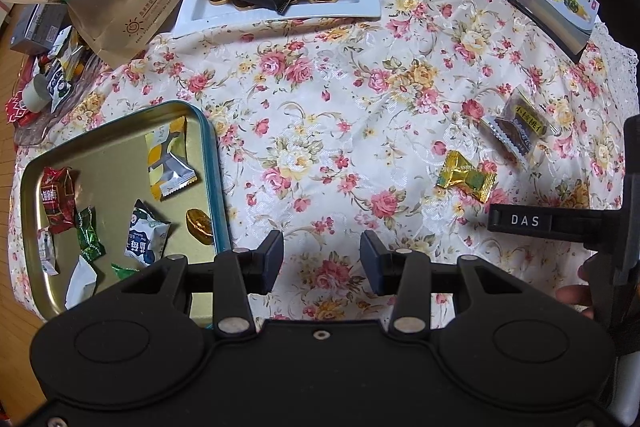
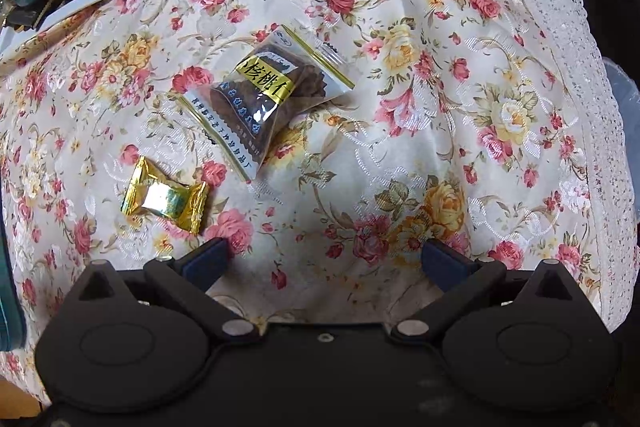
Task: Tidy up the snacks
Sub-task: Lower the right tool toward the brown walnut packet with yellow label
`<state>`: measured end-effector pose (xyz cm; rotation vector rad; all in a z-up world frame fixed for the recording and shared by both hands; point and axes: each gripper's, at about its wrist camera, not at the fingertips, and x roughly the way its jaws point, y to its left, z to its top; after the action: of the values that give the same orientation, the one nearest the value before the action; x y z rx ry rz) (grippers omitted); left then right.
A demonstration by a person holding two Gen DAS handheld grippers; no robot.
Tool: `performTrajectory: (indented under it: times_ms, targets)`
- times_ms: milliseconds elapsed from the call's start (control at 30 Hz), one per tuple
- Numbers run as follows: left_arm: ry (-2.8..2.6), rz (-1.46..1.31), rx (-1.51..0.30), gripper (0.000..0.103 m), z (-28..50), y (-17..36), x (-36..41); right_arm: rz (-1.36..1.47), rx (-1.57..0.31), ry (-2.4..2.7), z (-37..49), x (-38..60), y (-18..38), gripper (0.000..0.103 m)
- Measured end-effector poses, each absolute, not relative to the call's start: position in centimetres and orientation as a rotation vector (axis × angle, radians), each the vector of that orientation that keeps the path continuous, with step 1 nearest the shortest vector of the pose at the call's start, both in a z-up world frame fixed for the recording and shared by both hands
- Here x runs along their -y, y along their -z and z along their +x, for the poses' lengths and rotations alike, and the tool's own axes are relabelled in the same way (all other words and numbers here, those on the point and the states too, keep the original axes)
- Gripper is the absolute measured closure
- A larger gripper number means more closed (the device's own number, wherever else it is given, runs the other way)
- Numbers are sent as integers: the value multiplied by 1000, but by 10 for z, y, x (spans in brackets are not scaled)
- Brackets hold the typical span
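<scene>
Looking down along our right gripper (image 2: 324,257), we see its jaws spread wide with nothing between them, only the flowered tablecloth (image 2: 460,75) below. Just ahead of it lies the walnut snack packet (image 2: 266,97), a clear wrapper with a dark filling and a yellow label. Its long axis runs on a diagonal, from the lower left to the upper right of this view, and it lies flat on the cloth. To the left of it and nearer to us rests the gold candy (image 2: 166,201), with its long axis tilted slightly, the twisted ends pointing left and right. The two pieces are near each other but apart.

Our left gripper (image 1: 322,259) hangs over the cloth with its jaws half spread and empty. To its left sits the open tin (image 1: 120,131), touching nothing we hold, with several wrapped sweets inside. In this view the same packet (image 1: 516,129) and gold candy (image 1: 466,181) lie far to the right.
</scene>
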<state>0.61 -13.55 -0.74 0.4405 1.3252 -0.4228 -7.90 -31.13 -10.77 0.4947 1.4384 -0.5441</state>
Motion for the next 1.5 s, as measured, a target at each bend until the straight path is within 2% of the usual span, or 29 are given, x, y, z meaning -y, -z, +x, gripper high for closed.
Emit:
performTrajectory:
  times_ms: [200,467,533,567,600,867,1033,1133,1200,1300,1500]
  targets:
    - [425,446,-1330,51,5,9,136,494,-1375,580,-85,307,107,0]
    - [432,413,-1323,51,7,0,133,524,-1410,573,-82,313,107,0]
    - [439,401,-1321,51,8,-3,132,523,-1416,573,-81,319,100,12]
    - [442,395,-1320,51,8,-5,131,523,-1424,564,-80,320,96,25]
    - [445,390,-1318,51,8,-7,130,531,-1434,549,-77,322,92,29]
    - [462,351,-1302,52,7,-19,124,676,-1236,582,-50,329,31,28]
    - [466,342,-1300,52,8,-22,118,845,-1119,665,-34,333,36,28]
    - [464,334,-1295,52,11,-24,112,817,-1156,765,-21,337,48,29]
    - [454,322,-1290,52,14,-27,108,771,-1189,805,-19,337,54,35]
    - [446,288,-1293,52,18,-30,103,744,-1212,819,-23,338,63,37]
    - [462,283,-1279,52,15,-34,105,898,-1233,810,-32,346,90,37]
